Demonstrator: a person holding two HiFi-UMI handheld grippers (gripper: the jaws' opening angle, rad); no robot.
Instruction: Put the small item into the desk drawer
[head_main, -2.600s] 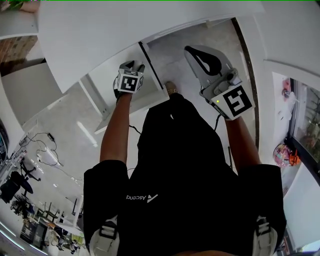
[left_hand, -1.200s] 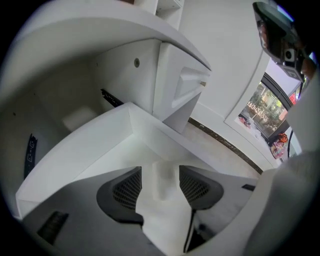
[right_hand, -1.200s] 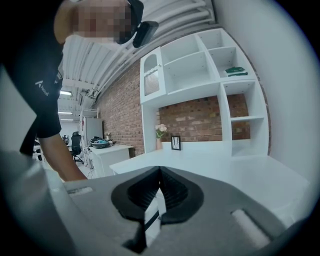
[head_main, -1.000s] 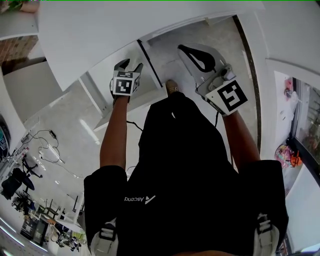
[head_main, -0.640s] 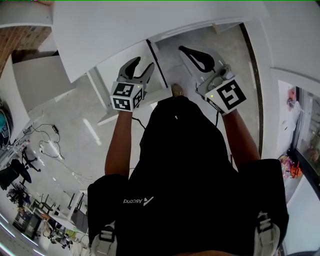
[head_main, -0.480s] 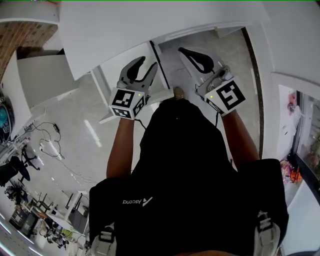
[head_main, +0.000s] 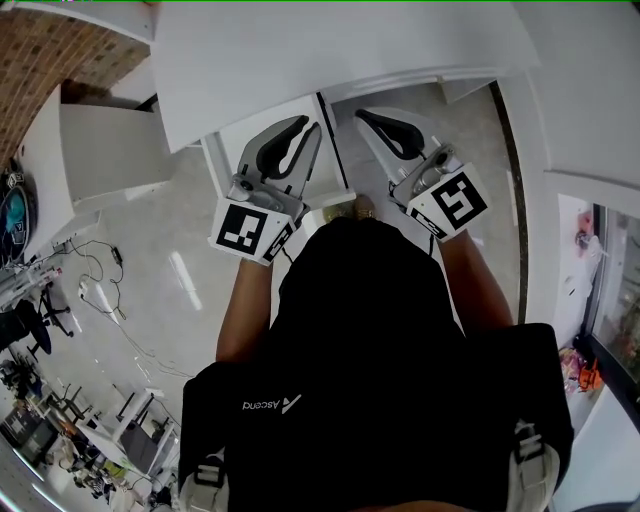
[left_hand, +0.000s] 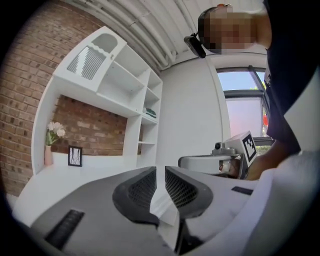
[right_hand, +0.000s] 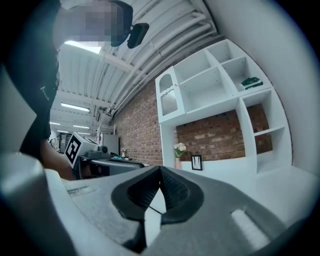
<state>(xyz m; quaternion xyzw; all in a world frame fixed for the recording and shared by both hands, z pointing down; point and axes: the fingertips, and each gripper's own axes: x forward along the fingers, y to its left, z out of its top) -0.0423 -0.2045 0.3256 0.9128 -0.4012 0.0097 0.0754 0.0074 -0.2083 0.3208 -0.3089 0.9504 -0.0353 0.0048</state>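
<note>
wall (left_hand: 95, 130): rough brick, matt | shelf unit (left_hand: 112, 80): smooth wht, matt | floor (head_main: 170, 270): glossy | shirt (head_main: 370, 340): blk cloth

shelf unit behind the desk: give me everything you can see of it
The shelf unit is white and matte with an arched outline, upright against a brick wall at the back of the desk. It has open cubbies on top, a slatted arched panel at one end, and a shelf column at the other holding a green thing. Its low recess shows brick, with a vase of pale flowers and a small frame.
</note>
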